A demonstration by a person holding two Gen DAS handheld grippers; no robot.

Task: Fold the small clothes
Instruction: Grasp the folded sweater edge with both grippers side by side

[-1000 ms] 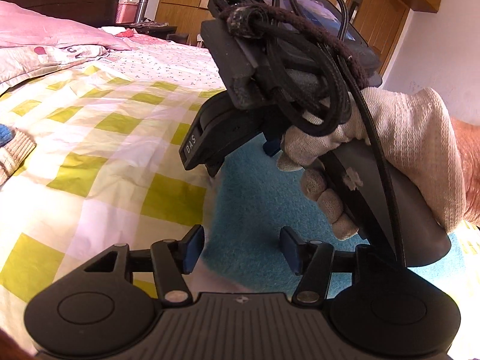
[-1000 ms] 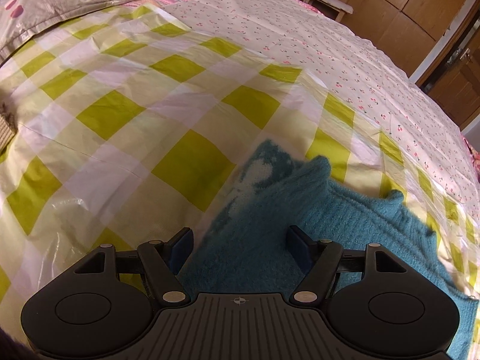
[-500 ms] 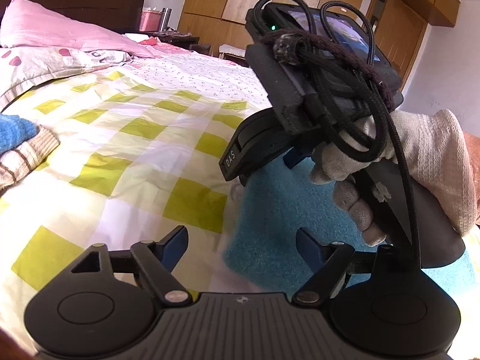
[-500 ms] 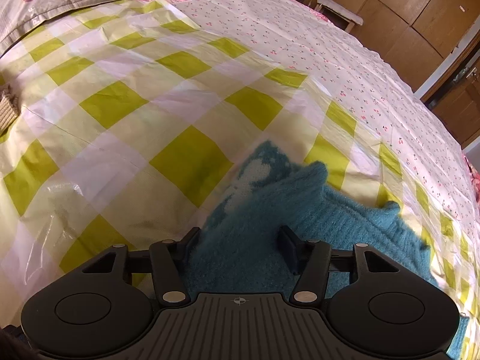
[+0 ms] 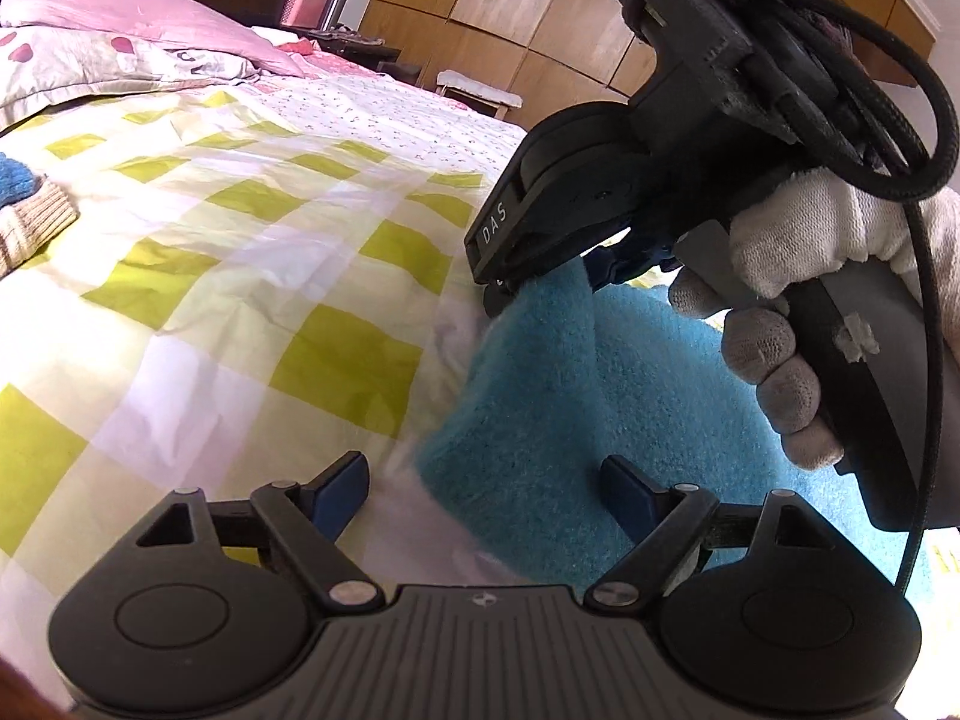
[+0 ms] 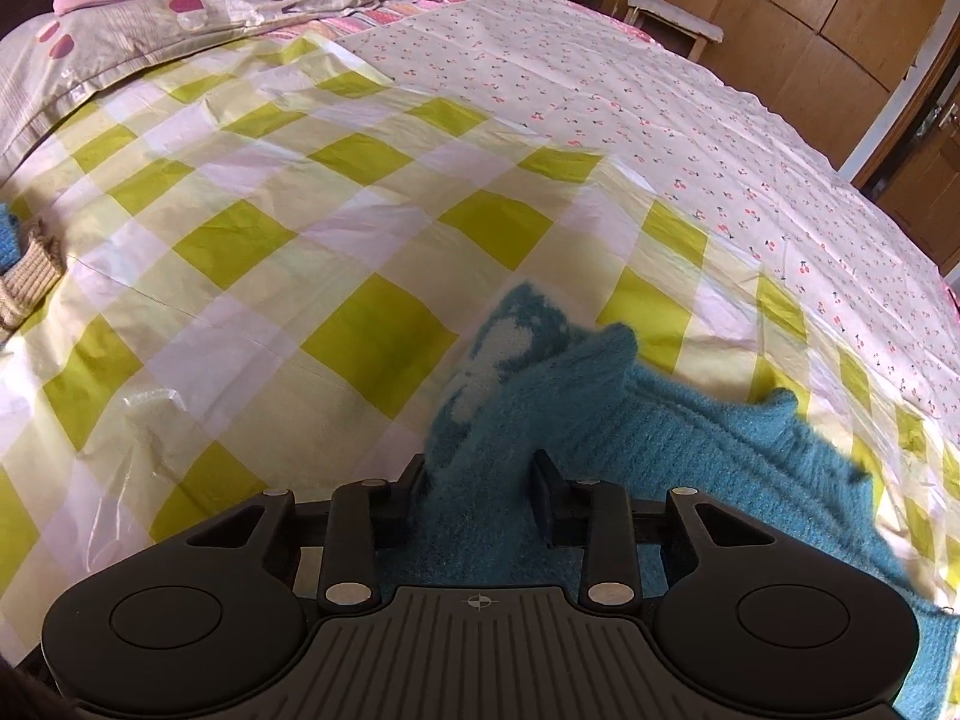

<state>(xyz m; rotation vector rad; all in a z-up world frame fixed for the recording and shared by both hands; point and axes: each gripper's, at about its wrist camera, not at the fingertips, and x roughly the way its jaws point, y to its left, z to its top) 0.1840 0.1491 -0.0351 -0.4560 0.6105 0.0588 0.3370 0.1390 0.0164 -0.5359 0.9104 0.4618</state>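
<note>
sweater [image 6: 600, 420]: fuzzy knit (teal) | check sheet [image 6: 240, 240]: glossy, perhaps plastic

The right gripper's [image 5: 576, 276] tips hide behind its own black body in the left wrist view; the blue sweater [image 6: 690, 450] runs off the bottom right edge; a striped knit pile [image 5: 30, 222] is cut off at the left edge.

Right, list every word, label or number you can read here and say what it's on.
"DAS": white letters on the black side of the right gripper, seen from the left wrist.
Dark letters on the patterned pillowcase: only partly visible, unreadable.
Small crosshair emblem on each gripper body: a symbol, no text.
</note>
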